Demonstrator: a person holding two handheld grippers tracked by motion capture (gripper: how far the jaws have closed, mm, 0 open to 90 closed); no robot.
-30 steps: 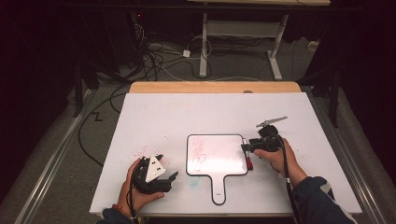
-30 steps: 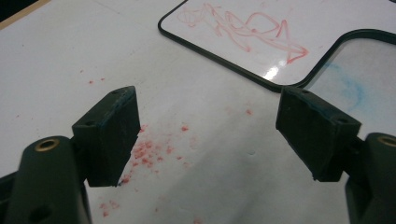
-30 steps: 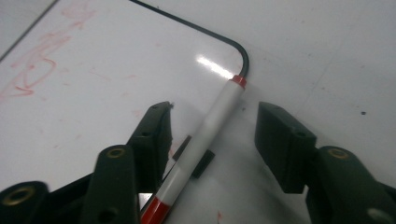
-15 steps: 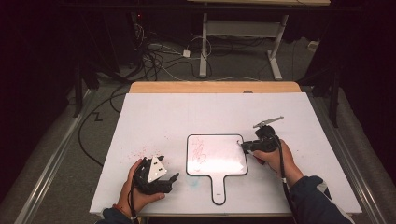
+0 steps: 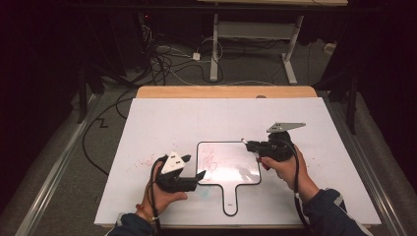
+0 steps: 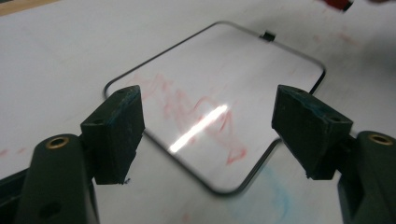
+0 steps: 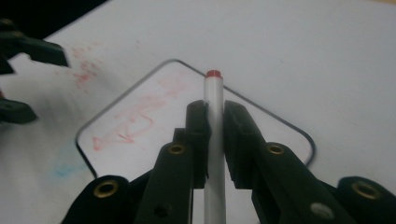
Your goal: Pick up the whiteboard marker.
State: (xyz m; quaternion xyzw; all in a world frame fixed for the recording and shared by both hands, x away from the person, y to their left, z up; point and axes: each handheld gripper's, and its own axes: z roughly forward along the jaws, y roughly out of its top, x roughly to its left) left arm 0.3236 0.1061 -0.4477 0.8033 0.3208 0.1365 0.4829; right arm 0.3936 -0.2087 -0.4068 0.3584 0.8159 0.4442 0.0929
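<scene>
In the high view, the right tool (image 5: 250,145) is seen lifted off the far right corner of the small whiteboard (image 5: 228,169), where a second ago it was lower and just beside that edge. Its jaws have just been closing, and a marker (image 5: 244,142) is now pinched between them, its tip pointing toward the board's far edge. The left tool (image 5: 199,176) has been brought in from the near left, so that its tips now reach the board's left rim; earlier it was resting well apart from it. The board lies flat on the white desk (image 5: 305,113), handle toward the person, with red scribbles on its left half. From this it is judged that writing or wiping on the board is about to be resumed.

In the left gripper view, the left tool (image 6: 208,135) is shown spread wide, nothing between its pads, with the whiteboard (image 6: 243,79) directly ahead and red marks (image 6: 196,109) across it. A faint blue smear (image 6: 275,196) is left on the desk by the board's corner.

In the right gripper view, the right tool (image 7: 215,116) is pressed together on the grey marker (image 7: 215,116), whose red end (image 7: 213,73) sticks out over the whiteboard (image 7: 275,140). The red scribbles (image 7: 130,121) lie to its left, and the left tool (image 7: 18,79) is seen at the far left edge. Nothing stands between marker and board; only stray red specks (image 7: 84,65) are scattered on the desk nearby.
</scene>
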